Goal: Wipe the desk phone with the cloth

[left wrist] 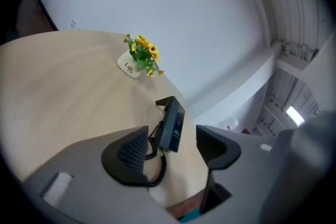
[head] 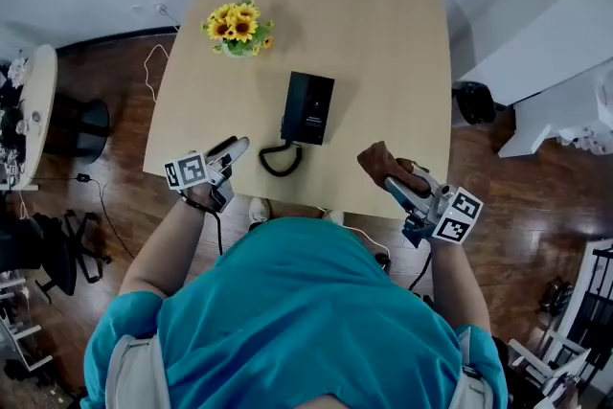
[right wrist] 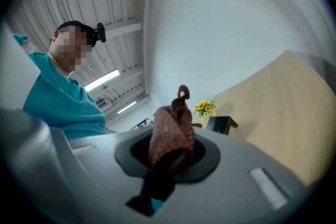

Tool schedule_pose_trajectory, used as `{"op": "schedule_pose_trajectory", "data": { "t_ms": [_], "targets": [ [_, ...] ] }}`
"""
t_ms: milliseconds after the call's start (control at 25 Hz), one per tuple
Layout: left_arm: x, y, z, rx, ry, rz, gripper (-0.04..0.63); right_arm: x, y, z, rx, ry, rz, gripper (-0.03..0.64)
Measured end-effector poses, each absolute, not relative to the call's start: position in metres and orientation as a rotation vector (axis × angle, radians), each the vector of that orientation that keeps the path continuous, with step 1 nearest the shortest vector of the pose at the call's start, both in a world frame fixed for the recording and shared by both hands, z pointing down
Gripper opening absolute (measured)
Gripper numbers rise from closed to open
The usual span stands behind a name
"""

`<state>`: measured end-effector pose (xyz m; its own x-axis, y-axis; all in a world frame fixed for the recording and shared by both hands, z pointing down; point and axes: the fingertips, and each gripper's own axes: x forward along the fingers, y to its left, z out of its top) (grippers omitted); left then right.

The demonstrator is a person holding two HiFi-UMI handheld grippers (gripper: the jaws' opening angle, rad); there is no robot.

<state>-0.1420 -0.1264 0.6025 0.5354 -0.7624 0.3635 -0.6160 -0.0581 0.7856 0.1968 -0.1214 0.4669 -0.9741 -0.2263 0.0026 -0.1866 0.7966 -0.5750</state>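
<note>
A black desk phone lies mid-table with its coiled cord curling toward the front edge; the left gripper view has the phone ahead of the jaws. My left gripper hovers at the table's front left, just left of the cord, its jaws open and empty. My right gripper is at the front right, shut on a brown cloth. The bunched cloth fills its jaws in the right gripper view.
A small pot of yellow sunflowers stands at the back left of the light wooden table. Dark wood floor surrounds the table, with cables at the left and a white bench at the right.
</note>
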Motion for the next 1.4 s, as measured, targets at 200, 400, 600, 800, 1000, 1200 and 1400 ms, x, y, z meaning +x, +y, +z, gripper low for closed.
{"op": "schedule_pose_trajectory", "data": {
  "t_ms": [200,400,600,800,1000,1200,1400],
  "targets": [
    [-0.172,-0.064,0.555,1.797,-1.212,-0.239,0.287,0.164,-0.100,0.459,-0.321,2.900,-0.890,0.061],
    [-0.190,-0.034,0.515,1.931,-1.009,-0.395,0.278,0.111,-0.058,0.443,-0.408,2.860,-0.852,0.061],
    [-0.216,0.029,0.500,2.047,-0.849,-0.340,0.270,0.052,0.019,0.432,-0.507,2.683,-0.901,0.061],
    [-0.236,0.085,0.478,2.054,-0.794,-0.424,0.252,0.040,0.081,0.413,-0.577,2.669,-0.902,0.061],
    [-0.236,0.132,0.477,2.052,-0.838,-0.450,0.250,0.064,0.123,0.401,-0.613,2.664,-0.857,0.061],
    [-0.195,0.190,0.470,2.028,-0.905,-0.447,0.247,0.103,0.177,0.397,-0.556,2.710,-0.796,0.061],
    [-0.123,0.249,0.463,1.994,-0.936,-0.488,0.241,0.152,0.239,0.419,-0.511,2.821,-0.791,0.061]
  ]
}}
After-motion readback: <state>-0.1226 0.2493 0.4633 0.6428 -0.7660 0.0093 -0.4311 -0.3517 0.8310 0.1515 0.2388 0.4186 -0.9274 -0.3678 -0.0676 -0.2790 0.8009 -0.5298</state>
